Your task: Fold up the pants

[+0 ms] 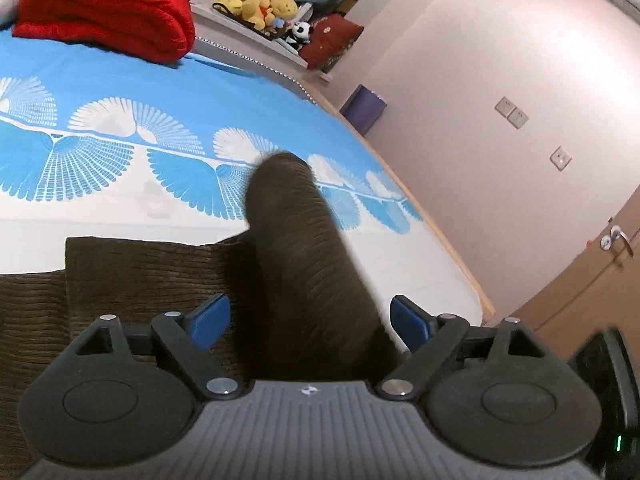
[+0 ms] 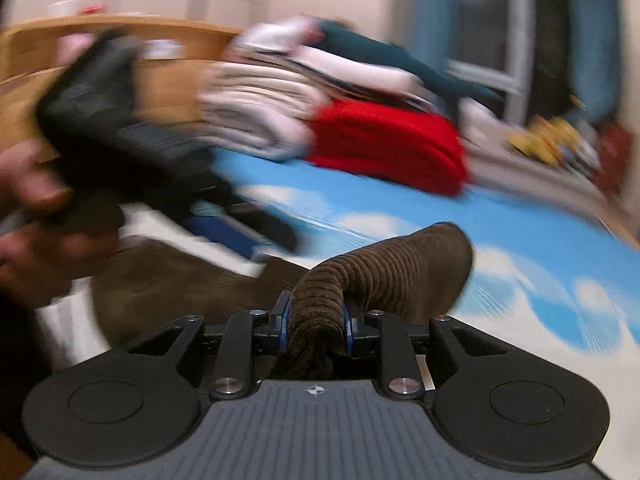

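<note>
Brown corduroy pants (image 1: 152,276) lie on the bed's blue and white sheet (image 1: 200,92). A lifted, blurred pant leg (image 1: 304,248) runs up between the fingers of my left gripper (image 1: 310,318). Those jaws stand wide apart, and its blue pads (image 1: 212,316) do not press the cloth. In the right wrist view my right gripper (image 2: 314,322) is shut on a bunched end of the pants (image 2: 384,272), which arches up and over to the right. The left gripper (image 2: 224,236) appears there too, blurred, in a person's hand (image 2: 32,200) over the flat part of the pants.
A folded red blanket (image 1: 108,4) and a pile of folded laundry (image 2: 272,112) sit at the far side of the bed. Plush toys (image 1: 260,8) crowd a ledge beyond. A purple box (image 1: 364,108), the wall and a door (image 1: 600,280) lie past the bed's right edge.
</note>
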